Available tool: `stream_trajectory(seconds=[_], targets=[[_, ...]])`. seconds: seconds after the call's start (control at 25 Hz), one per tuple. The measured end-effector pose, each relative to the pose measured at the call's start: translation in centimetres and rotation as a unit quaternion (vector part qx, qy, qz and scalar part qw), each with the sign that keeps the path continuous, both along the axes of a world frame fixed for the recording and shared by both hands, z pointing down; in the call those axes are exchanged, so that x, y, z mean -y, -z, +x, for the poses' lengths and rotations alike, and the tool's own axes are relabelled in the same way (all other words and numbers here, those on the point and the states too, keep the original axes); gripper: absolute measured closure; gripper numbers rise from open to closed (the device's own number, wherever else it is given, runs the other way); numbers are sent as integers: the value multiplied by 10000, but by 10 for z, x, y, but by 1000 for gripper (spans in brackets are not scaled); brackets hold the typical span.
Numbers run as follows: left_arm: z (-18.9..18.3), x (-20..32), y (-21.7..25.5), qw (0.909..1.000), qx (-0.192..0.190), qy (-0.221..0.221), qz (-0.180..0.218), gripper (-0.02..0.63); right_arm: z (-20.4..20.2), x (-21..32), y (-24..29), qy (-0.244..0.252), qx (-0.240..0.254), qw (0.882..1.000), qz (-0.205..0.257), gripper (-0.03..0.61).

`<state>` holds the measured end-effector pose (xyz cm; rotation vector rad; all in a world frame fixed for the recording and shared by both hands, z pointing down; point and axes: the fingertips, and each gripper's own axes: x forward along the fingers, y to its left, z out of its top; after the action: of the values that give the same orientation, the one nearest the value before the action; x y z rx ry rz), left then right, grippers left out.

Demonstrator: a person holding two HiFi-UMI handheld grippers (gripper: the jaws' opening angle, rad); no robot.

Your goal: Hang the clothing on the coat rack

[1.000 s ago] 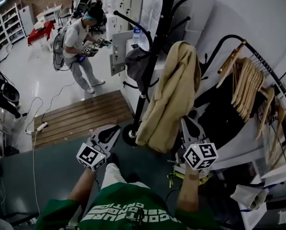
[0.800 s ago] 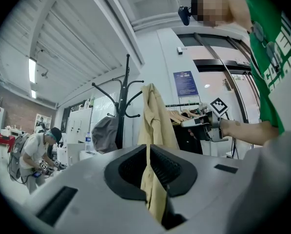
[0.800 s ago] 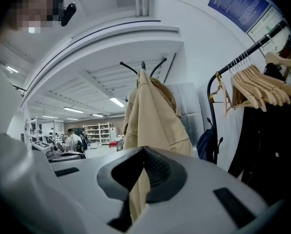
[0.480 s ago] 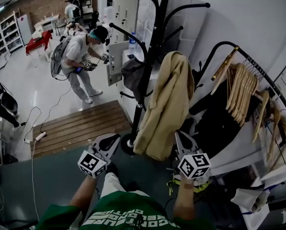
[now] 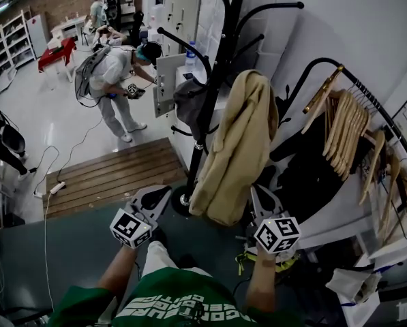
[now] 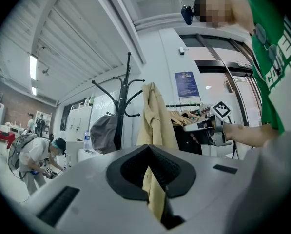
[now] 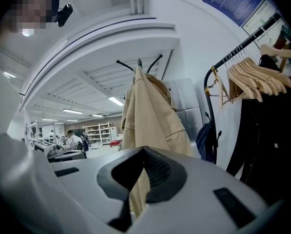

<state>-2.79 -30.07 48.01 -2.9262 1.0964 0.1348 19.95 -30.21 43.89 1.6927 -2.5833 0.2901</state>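
Both grippers sit slightly lower in the head view than 1 second ago; the coat has not shifted. The beige coat [image 5: 240, 142] hangs from an upper hook of the black rack [image 5: 217, 67]. The left gripper [image 5: 163, 191] hovers near its hem, on the left and apart from it, and the right gripper [image 5: 253, 189] is just beside its right edge. Both pairs of jaws are closed, tips together, with nothing between them.

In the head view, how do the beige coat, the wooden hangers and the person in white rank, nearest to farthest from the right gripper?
From the right gripper:
1. Coat, hanging just ahead.
2. Hangers, up to the right.
3. Person, far back on the left.
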Motion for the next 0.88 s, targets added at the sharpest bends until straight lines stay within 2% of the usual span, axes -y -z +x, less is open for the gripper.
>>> stream_trajectory(seconds=[0.88], targets=[[20,17,-1,9998,113,-141,-37,607,9,11,-9,49,-14,10000,-85,571]])
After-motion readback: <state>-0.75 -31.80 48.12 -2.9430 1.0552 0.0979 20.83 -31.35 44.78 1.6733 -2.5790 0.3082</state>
